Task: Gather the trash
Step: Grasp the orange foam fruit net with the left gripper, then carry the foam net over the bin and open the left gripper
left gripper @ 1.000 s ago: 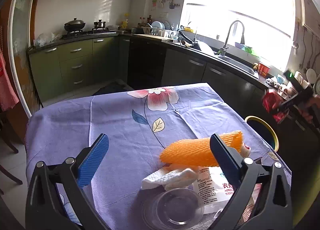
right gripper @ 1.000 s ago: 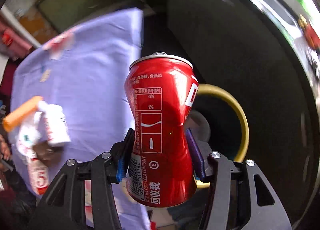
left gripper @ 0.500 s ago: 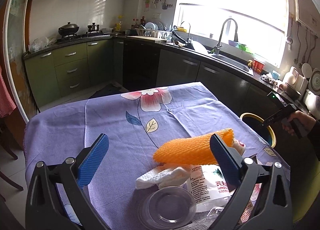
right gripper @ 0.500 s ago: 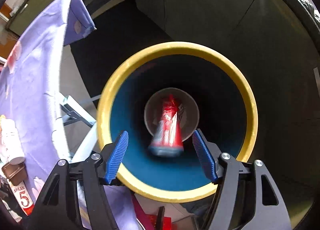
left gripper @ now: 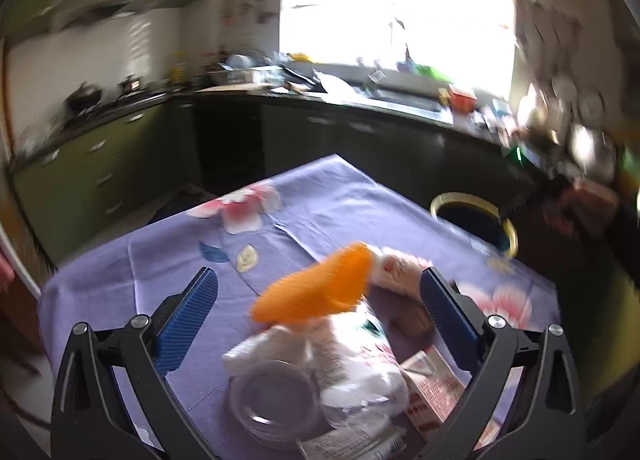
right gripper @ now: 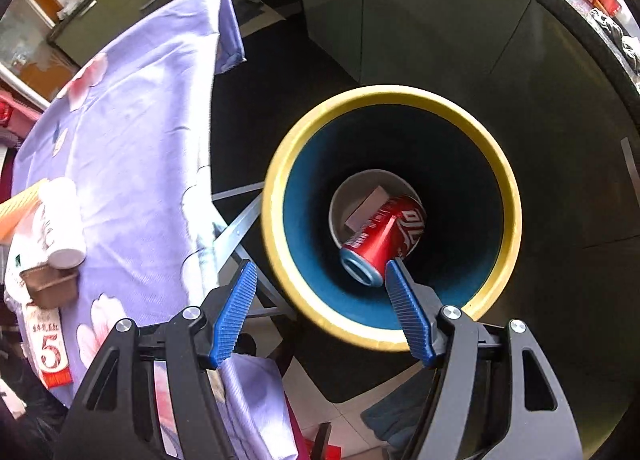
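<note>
A round bin with a yellow rim (right gripper: pixel 510 196) and blue inside stands on the floor beside the table; it also shows in the left wrist view (left gripper: pixel 510 230). A red soda can (right gripper: pixel 384 238) lies tilted at its bottom. My right gripper (right gripper: pixel 320 300) is open and empty above the bin's near edge. My left gripper (left gripper: pixel 316 312) is open and empty above a pile of trash on the purple tablecloth (left gripper: pixel 160 264): an orange foam net (left gripper: pixel 316 292), white plastic bags (left gripper: pixel 352 356), a clear plastic lid (left gripper: pixel 276 400) and a red-and-white carton (left gripper: pixel 430 388).
The right wrist view shows a white bottle (right gripper: pixel 64 228), a brown paper cup (right gripper: pixel 50 286) and a red-and-white wrapper (right gripper: pixel 48 348) near the table edge. Dark cabinets (right gripper: pixel 440 28) stand behind the bin. The table's metal leg (right gripper: pixel 236 228) is next to the bin.
My right gripper opened and the red can dropped into the bin, where it now lies. My left gripper moved quickly over the trash pile; its view is blurred.
</note>
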